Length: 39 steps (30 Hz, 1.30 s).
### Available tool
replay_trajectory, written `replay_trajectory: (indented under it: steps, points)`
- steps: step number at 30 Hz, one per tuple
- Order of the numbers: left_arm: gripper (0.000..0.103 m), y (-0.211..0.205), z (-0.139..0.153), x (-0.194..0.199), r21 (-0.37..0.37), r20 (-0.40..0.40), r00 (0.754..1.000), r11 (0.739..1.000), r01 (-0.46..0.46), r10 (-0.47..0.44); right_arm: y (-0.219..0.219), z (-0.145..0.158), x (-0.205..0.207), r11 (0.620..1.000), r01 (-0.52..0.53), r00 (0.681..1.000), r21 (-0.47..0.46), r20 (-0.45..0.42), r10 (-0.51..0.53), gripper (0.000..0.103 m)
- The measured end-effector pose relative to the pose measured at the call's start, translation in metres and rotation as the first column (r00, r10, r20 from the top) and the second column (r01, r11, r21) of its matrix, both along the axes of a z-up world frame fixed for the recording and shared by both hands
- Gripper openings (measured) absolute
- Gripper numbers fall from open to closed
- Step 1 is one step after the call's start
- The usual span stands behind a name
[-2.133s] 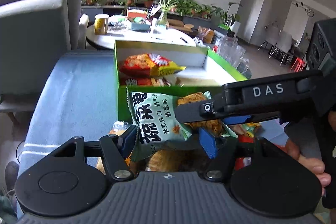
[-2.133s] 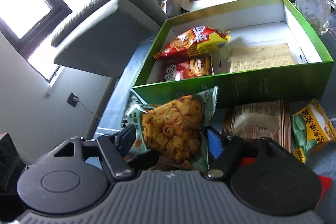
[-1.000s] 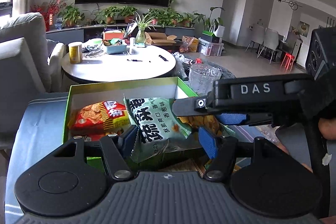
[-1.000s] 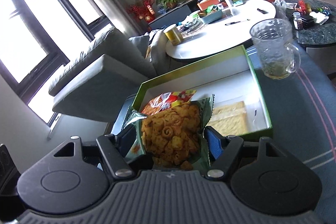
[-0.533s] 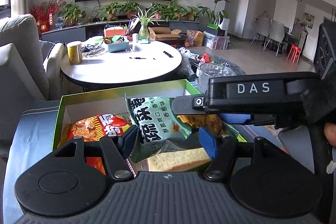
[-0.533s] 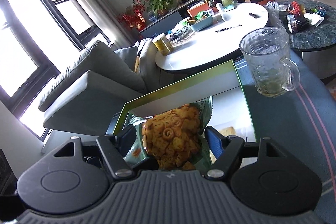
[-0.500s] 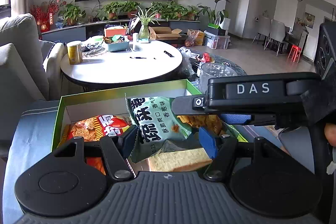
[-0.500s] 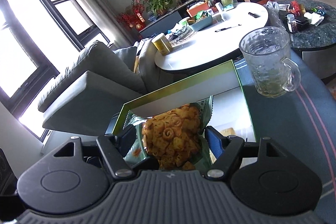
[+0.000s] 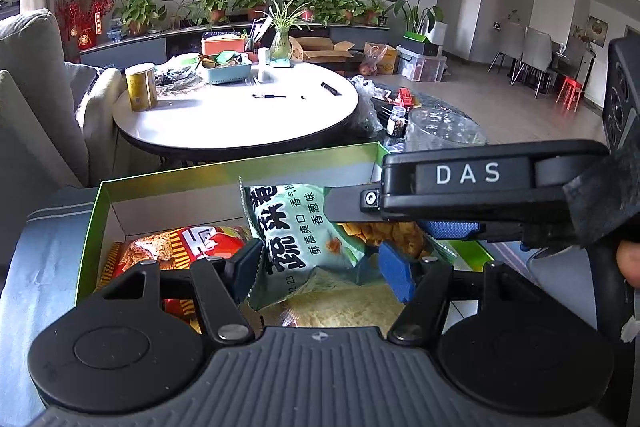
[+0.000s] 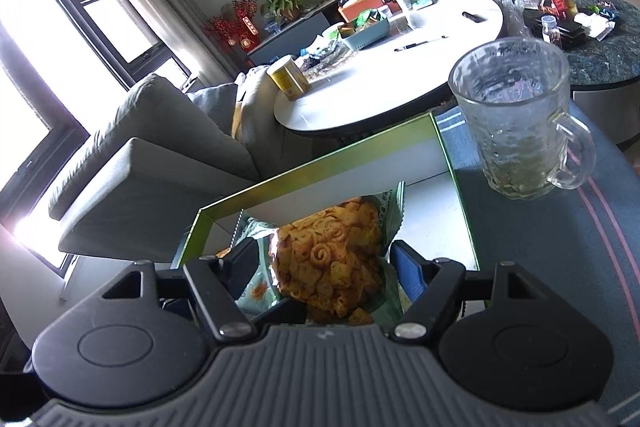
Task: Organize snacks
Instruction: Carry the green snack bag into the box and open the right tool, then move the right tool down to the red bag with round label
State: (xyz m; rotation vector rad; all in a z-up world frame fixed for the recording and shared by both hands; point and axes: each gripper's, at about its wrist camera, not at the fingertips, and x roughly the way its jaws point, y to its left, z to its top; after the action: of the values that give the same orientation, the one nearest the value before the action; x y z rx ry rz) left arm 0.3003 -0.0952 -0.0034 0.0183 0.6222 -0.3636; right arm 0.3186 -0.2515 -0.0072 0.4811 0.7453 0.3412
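A green snack bag [image 9: 296, 235] with a clear window full of orange crisps [image 10: 328, 255] hangs over the open green box [image 9: 240, 167]. My left gripper [image 9: 320, 265] is shut on the bag's printed end. My right gripper [image 10: 324, 269] is shut on its window end, and its black arm marked DAS [image 9: 460, 187] reaches in from the right in the left wrist view. Below the bag, a red snack bag [image 9: 180, 243] lies in the box's left part and a pale cracker packet [image 9: 344, 307] in the middle. The box floor at the far right [image 10: 432, 211] is bare white.
A ribbed glass mug [image 10: 516, 119] stands on the blue cloth just right of the box. Behind the box are a round white table [image 9: 240, 115] with a yellow tin [image 9: 141, 87], and a grey sofa [image 10: 160, 147] at the left.
Both grippers have carried the green bag forward and a little down, from near the box's front to over its inside. The far wall and the mug look closer.
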Motion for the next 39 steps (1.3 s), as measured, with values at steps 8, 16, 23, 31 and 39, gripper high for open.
replay_trajectory:
  steps: [8, 16, 23, 31, 39]
  points:
    - [0.060, 0.016, 0.003, 0.008, -0.023, 0.013, 0.999, 0.998, -0.052, 0.052, -0.002, -0.007, 0.006, 0.998, 0.068, 0.998, -0.009, 0.008, -0.068, 0.070]
    - [0.061, 0.024, 0.011, -0.012, -0.024, 0.018, 0.998, 0.998, -0.057, 0.058, -0.011, 0.002, -0.007, 0.997, 0.080, 0.997, 0.019, 0.012, -0.080, 0.070]
    - [0.062, 0.029, 0.021, -0.037, -0.029, 0.022, 0.998, 0.998, -0.058, 0.058, -0.015, 0.016, -0.027, 0.998, 0.056, 0.998, 0.015, 0.032, -0.056, 0.070]
    - [0.064, 0.034, 0.034, -0.071, -0.036, 0.052, 0.997, 0.998, -0.051, 0.053, -0.015, 0.028, -0.056, 1.000, 0.024, 0.998, 0.009, 0.053, -0.024, 0.073]
    - [0.066, 0.041, 0.034, -0.108, -0.052, 0.041, 0.998, 0.998, -0.043, 0.046, -0.005, 0.030, -0.094, 0.999, -0.036, 0.997, -0.030, 0.066, 0.038, 0.077]
